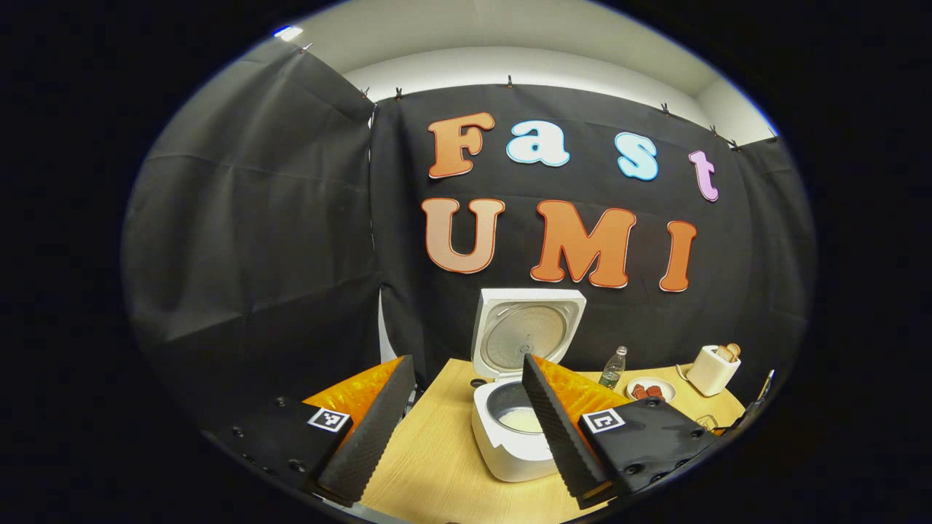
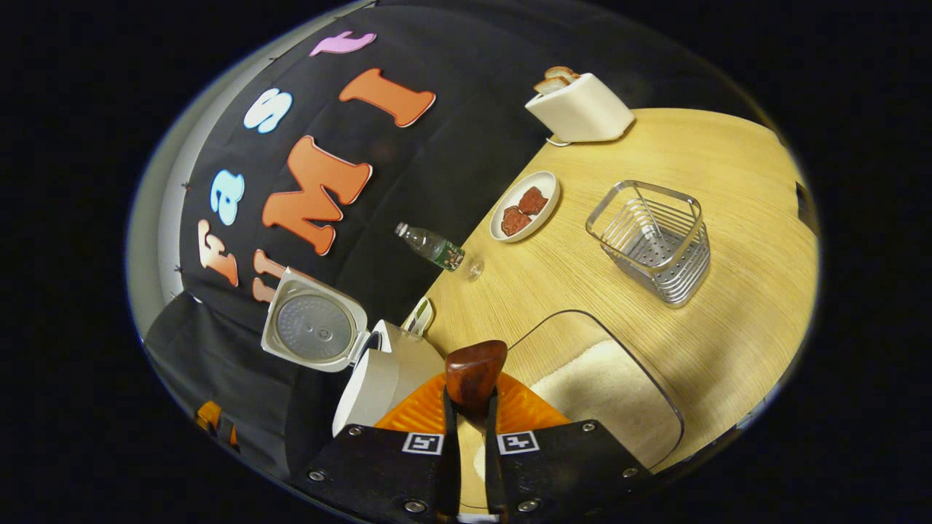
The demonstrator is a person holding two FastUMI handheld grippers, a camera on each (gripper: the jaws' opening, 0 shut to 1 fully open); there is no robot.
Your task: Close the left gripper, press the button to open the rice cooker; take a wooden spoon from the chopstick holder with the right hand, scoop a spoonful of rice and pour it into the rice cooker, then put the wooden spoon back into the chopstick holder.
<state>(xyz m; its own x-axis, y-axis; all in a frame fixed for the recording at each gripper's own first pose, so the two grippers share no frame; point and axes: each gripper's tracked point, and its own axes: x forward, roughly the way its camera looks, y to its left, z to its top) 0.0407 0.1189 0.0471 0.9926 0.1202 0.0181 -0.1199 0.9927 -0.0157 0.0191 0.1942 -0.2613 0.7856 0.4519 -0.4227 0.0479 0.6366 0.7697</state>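
While the left gripper [image 1: 459, 418] has its fingers spread before the open rice cooker [image 1: 518, 407] at lower centre, the right gripper [image 2: 467, 437] pinches the wooden spoon [image 2: 475, 375], bowl pointing up-frame, over a rice container [image 2: 611, 393]; the chopstick holder [image 2: 652, 240] stands upper right on the worktop [image 2: 728, 167].

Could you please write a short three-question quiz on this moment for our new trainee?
1. True or false: the rice cooker has its lid raised.
2. What does the right claw hold?
A. the wooden spoon
B. the water bottle
C. nothing
3. Fill in: the plate lies between the toaster and the ____.

Key:
1. True; rice shows in the pot in the left gripper view, where the left claw stands open.
2. A; both fingers press on the spoon's handle, above the clear rice container. The wire chopstick holder stands empty.
3. water bottle.
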